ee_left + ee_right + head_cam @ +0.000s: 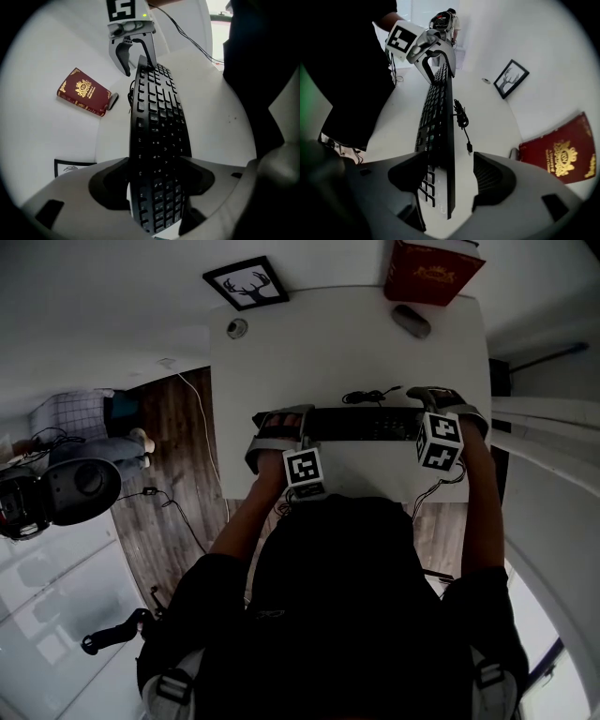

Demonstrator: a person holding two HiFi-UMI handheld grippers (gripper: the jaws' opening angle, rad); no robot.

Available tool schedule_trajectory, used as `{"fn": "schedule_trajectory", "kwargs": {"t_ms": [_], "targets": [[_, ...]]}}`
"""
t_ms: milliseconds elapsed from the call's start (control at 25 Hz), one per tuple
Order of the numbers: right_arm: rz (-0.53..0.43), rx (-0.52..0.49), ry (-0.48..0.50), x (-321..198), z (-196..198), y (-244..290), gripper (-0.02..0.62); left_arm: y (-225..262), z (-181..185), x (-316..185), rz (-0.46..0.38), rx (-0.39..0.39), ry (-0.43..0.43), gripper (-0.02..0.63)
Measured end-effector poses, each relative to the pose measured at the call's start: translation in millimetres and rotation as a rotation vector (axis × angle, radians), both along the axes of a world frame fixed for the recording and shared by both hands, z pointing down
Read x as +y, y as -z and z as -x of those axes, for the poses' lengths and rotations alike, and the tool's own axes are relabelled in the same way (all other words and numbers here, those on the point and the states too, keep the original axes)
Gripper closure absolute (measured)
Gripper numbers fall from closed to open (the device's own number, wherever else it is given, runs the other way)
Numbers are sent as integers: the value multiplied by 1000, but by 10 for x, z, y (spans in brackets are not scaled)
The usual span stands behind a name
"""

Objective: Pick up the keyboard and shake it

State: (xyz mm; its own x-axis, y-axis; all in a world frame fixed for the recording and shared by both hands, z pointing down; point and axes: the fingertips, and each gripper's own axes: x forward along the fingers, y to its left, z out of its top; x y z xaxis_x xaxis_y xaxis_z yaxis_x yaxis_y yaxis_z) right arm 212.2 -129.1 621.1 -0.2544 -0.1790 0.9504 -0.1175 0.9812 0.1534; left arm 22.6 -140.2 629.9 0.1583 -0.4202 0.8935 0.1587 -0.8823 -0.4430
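A black keyboard (361, 424) lies across the white table (281, 362) just ahead of me, with a gripper at each end. My left gripper (281, 430) holds its left end. In the left gripper view the keyboard (159, 131) fills the whole gap and both pads meet its edges. My right gripper (448, 404) stands at the right end. In the right gripper view the keyboard (438, 122) shows edge-on between wide jaws, with a clear gap to the right pad. Its coiled cable (461, 117) lies loose behind it.
A red book (431, 273) leans at the table's far edge, with a small grey object (411, 321) in front of it. A framed deer picture (247, 282) and a small round object (236, 328) sit at the far left. The table's left edge drops to wooden floor (178, 474).
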Motion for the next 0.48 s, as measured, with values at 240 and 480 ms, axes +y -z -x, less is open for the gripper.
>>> {"fn": "schedule_trajectory", "kwargs": {"t_ms": [240, 480], "targets": [[-137, 10, 10, 152, 74, 18, 291, -2, -23, 5, 129, 0, -29, 310], [-104, 72, -8, 55, 62, -295, 291, -127, -2, -92, 225, -30, -37, 305]]}}
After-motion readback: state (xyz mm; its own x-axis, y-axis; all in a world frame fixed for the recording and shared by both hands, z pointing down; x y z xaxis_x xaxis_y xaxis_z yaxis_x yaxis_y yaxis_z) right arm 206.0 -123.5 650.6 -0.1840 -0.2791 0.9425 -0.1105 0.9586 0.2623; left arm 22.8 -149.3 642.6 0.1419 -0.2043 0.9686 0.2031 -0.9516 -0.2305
